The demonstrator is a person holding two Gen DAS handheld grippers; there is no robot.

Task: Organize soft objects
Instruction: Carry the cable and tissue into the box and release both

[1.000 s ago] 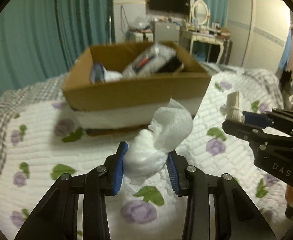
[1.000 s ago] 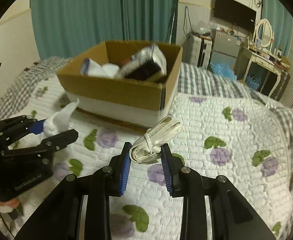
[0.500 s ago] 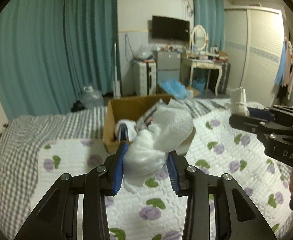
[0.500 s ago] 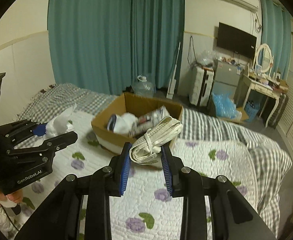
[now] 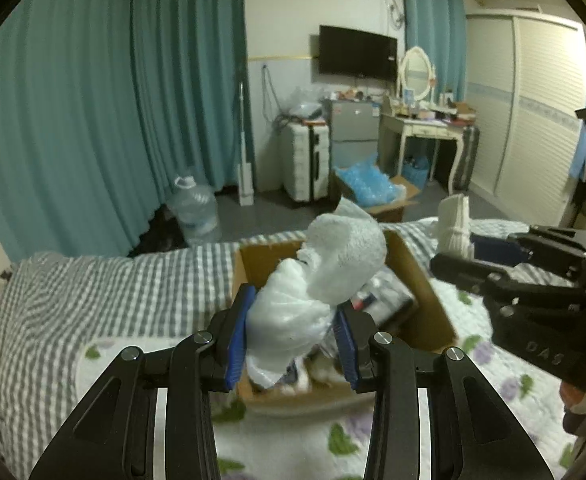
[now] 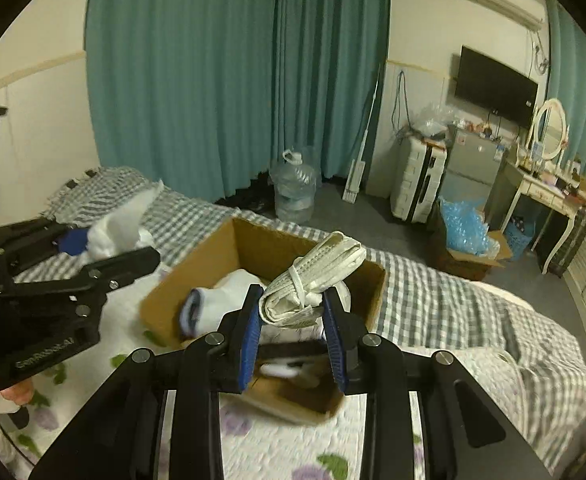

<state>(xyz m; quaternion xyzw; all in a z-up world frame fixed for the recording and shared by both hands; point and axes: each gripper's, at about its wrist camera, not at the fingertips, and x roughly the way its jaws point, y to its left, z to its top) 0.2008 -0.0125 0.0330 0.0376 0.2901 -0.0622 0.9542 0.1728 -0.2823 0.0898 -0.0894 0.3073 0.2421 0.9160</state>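
Note:
My left gripper (image 5: pixel 293 344) is shut on a white fluffy cloth bundle (image 5: pixel 317 280) and holds it above the open cardboard box (image 5: pixel 421 284) on the bed. My right gripper (image 6: pixel 293 340) is shut on a folded cream strap bundle tied with a band (image 6: pixel 313 276), held over the same box (image 6: pixel 197 276). The box holds white socks (image 6: pixel 229 292) and dark packets. Each gripper shows in the other's view: the right one (image 5: pixel 473 252) at the right, the left one (image 6: pixel 93 248) at the left.
The bed has a white floral quilt (image 5: pixel 293 444) and a grey checked blanket (image 5: pixel 125 288). Beyond it are teal curtains (image 5: pixel 93 120), a water jug (image 5: pixel 195 208), a white suitcase (image 6: pixel 417 180), a box of blue plastic (image 6: pixel 465 236) and a dressing table (image 5: pixel 425 128).
Both grippers have risen and moved forward over the box with their loads still held. The box now lies below the fingers, its inside in view.

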